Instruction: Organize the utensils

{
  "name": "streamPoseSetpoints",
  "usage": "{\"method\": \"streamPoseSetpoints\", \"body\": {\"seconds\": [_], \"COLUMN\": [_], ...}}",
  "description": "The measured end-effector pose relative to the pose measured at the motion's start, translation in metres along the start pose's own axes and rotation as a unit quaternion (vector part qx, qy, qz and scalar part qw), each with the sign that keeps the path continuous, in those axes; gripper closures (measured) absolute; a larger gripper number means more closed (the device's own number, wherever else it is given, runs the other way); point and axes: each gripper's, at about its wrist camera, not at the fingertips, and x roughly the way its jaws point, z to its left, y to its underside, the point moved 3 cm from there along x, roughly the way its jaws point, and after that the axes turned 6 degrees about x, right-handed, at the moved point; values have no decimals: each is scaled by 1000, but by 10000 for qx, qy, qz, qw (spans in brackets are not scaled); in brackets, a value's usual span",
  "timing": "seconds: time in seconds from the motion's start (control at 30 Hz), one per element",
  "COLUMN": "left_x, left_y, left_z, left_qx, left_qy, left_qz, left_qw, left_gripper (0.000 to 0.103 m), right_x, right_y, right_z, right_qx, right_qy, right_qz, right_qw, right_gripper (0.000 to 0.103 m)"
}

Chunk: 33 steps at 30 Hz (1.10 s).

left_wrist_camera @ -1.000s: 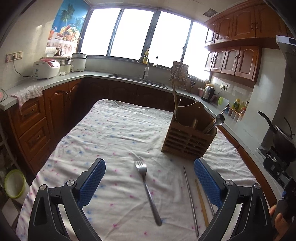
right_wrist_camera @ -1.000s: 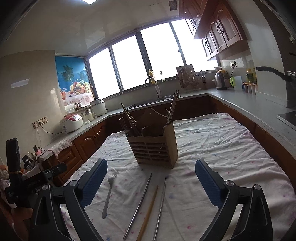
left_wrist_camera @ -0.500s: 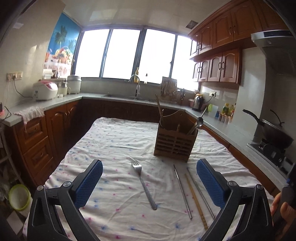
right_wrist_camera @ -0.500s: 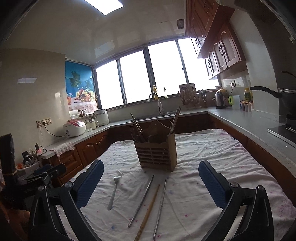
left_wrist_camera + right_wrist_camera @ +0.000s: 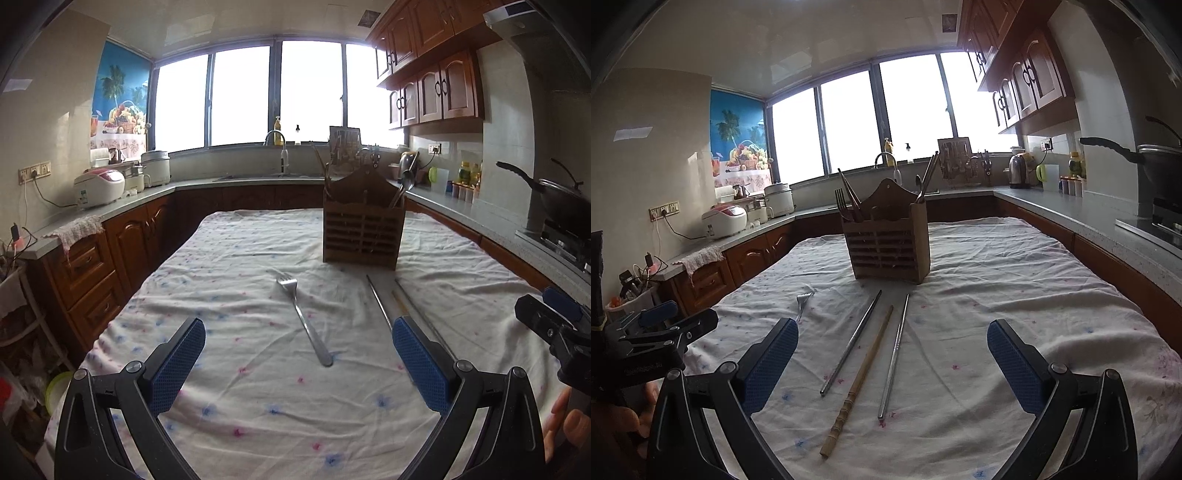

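Note:
A wooden utensil holder (image 5: 363,230) stands mid-table; it also shows in the right wrist view (image 5: 889,245), with a fork, spoon and chopsticks in it. A metal fork (image 5: 303,319) lies on the cloth in front of my open, empty left gripper (image 5: 299,363). Two metal chopsticks (image 5: 851,343) (image 5: 894,349) and a wooden chopstick (image 5: 862,374) lie in front of my open, empty right gripper (image 5: 892,363). The fork's head (image 5: 804,301) shows beside the right gripper's left finger. Each gripper appears at the edge of the other's view.
The table carries a white dotted cloth (image 5: 240,280). Counters with wooden cabinets run around it, with rice cookers (image 5: 99,186) on the left, a sink (image 5: 275,175) at the back, and a wok on the stove (image 5: 561,197) on the right.
Both grippers have pulled back and levelled out; the holder and utensils now sit farther away. Nothing on the table has moved. Both stay open.

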Motion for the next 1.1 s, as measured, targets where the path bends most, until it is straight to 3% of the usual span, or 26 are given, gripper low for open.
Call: {"method": "streamPoseSetpoints", "body": {"seconds": [0.23,1.1], "left_x": [-2,-10], "left_y": [-1,11], "left_z": [2,5], "left_qx": [41,43], "left_qy": [-126,-231], "left_qz": [75,-245], "left_qw": [9999,9994], "left_gripper": [1,1], "right_x": [-3,-8], "right_y": [2,6], "right_z": [4,-1], "right_qx": [-103,-34], "right_qy": [-12,-49], "right_qz": [15,-180], "right_qw": [9999,9998], "right_gripper": [0,0]}}
